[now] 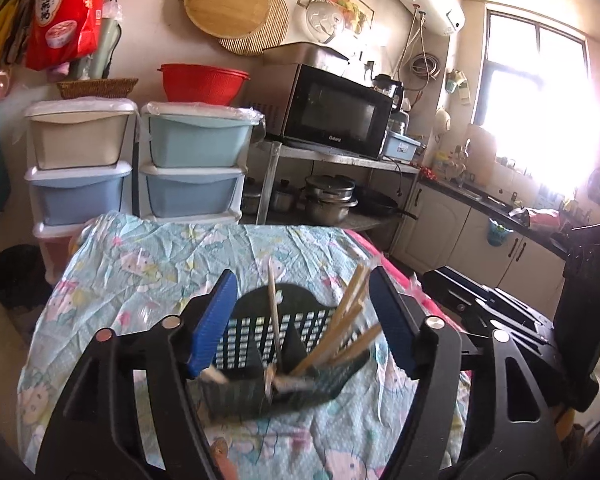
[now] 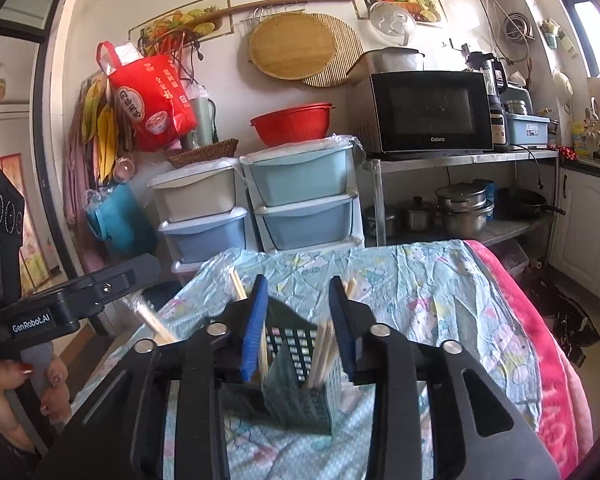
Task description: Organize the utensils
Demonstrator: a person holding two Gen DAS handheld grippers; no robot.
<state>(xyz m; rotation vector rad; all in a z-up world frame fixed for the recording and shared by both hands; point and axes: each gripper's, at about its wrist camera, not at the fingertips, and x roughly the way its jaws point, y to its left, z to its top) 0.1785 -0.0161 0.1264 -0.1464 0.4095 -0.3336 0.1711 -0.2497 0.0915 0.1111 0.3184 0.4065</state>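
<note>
One utensil holder (image 1: 300, 344); two tongs (image 1: 300, 320) (image 2: 300, 328); several chopsticks (image 1: 351, 320), count unclear.

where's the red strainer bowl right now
In both wrist views the red strainer bowl sits on top of the light blue drawer stack, against the back wall, just left of the black microwave.

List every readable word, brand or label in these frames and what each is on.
"Galanz": front of the microwave, lower edge.
"GenRobot.AI": side of the left gripper in the right wrist view.
Red bag hanging on the wall: large Chinese characters, too blurred to read reliably.
Small appliance panel beside the microwave: too small to read.
</note>
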